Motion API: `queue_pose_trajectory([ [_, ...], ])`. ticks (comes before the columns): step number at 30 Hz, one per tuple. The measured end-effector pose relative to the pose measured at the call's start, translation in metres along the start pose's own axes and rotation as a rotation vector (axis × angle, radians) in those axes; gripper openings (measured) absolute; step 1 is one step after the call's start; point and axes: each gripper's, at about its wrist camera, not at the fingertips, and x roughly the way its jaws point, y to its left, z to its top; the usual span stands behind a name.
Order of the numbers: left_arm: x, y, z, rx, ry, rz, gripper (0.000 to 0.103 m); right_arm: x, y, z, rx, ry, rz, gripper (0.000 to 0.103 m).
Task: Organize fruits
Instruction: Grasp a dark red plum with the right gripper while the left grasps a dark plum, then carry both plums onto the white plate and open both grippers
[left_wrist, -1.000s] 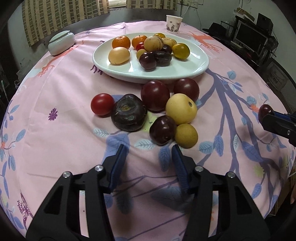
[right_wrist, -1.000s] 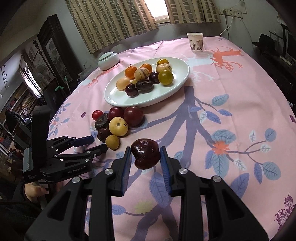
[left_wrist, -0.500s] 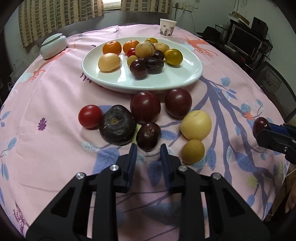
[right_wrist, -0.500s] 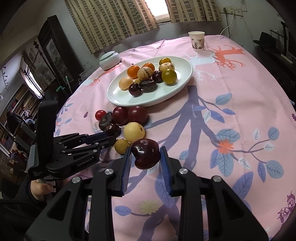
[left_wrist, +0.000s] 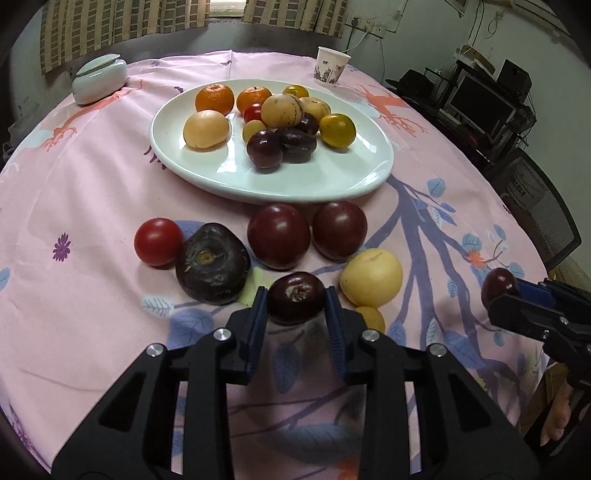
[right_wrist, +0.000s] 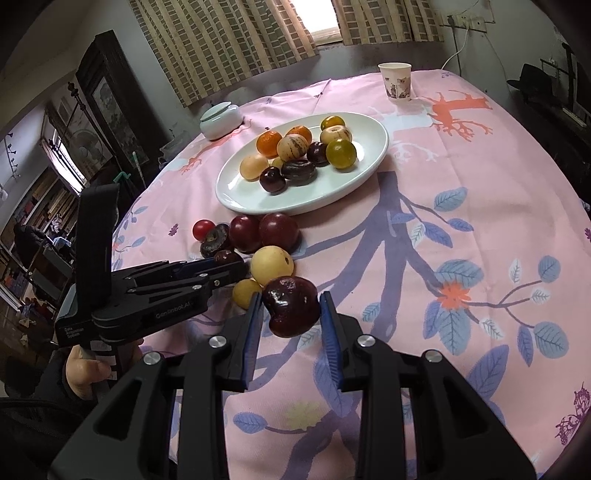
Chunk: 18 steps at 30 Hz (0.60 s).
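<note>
**Risk points: both tongs loaded, plate not yet reached**

State. The left tongs (left_wrist: 296, 306) have a small dark plum (left_wrist: 295, 302) between their pads; the jaws are opening slightly, yet the pads appear to touch the plum on both sides. This plum sits just in front of the white plate (left_wrist: 207, 177), among the loose fruit on the table (left_wrist: 81, 206). The right tongs (right_wrist: 290, 314) are clenched on a dark red fruit (right_wrist: 291, 310), held above the cloth, well in front of the plate.

Hazard 1, slip. The plum is round and glossy, and is gripped near the pad tips. If the jaws ease further, it is likely to drop and roll across the cloth.

Hazard 2, knock-on. The black fruit (left_wrist: 212, 269) and the yellow fruit (left_wrist: 371, 277) lie just beside the left pads. A sideways lift would nudge them and scatter the group.

Hazard 3, collision. Both tongs head for the same plate. Moving together, they may cross paths.

Hazard 4, crowding. Fruit on the plate clusters at its far side. Releasing onto that pile could push a fruit off the rim.
</note>
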Motion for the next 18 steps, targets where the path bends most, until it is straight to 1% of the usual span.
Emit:
queue_pose_trajectory([
  [8,-0.042,-0.004,-0.005,0.017,-0.060,-0.030,0.031,0.002,0.025,0.009,-0.051,-0.012,-0.007,0.032],
  [10,-0.050,-0.004,-0.005,0.025,-0.073,-0.028,0.031,0.004,0.030,0.010,-0.059,-0.007,-0.010,0.032],
  [18,-0.067,0.009,-0.001,0.006,-0.093,-0.036,0.031,0.011,0.035,0.012,-0.069,0.012,-0.029,0.032],
])
